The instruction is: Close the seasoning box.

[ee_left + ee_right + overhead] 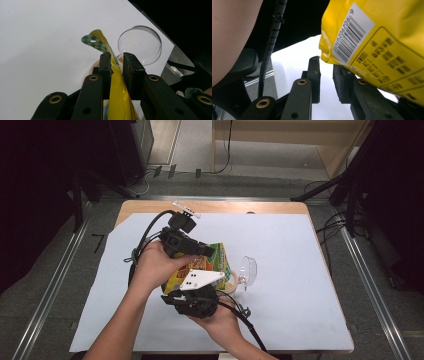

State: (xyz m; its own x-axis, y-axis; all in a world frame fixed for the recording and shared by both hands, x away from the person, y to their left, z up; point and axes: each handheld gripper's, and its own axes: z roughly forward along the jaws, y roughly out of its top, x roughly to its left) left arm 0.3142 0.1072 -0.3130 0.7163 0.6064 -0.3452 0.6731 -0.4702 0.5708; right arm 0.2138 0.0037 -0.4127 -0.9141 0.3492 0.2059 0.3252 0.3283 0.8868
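Observation:
A yellow snack bag (pixel 207 262) hangs tilted over a tan bowl (pixel 231 282) near the middle of the table. My left gripper (pixel 205 251) comes in from the upper left and is shut on the bag (pixel 117 100), whose green-checked top corner curls up past the jaws of the left gripper (pixel 117 58). My right gripper (pixel 197 289) sits below the bag. In its own view the right gripper (pixel 327 65) has its jaws a little apart with white table showing between them. The bag's barcode side (pixel 382 37) lies over the right jaw.
A clear round lid (pixel 248 270) stands on edge just right of the bowl, and it lies beyond the jaws as the lid (pixel 140 45) in the left gripper view. A white sheet (pixel 290 310) covers the wooden table. The left gripper's cable (pixel 272 37) hangs close by.

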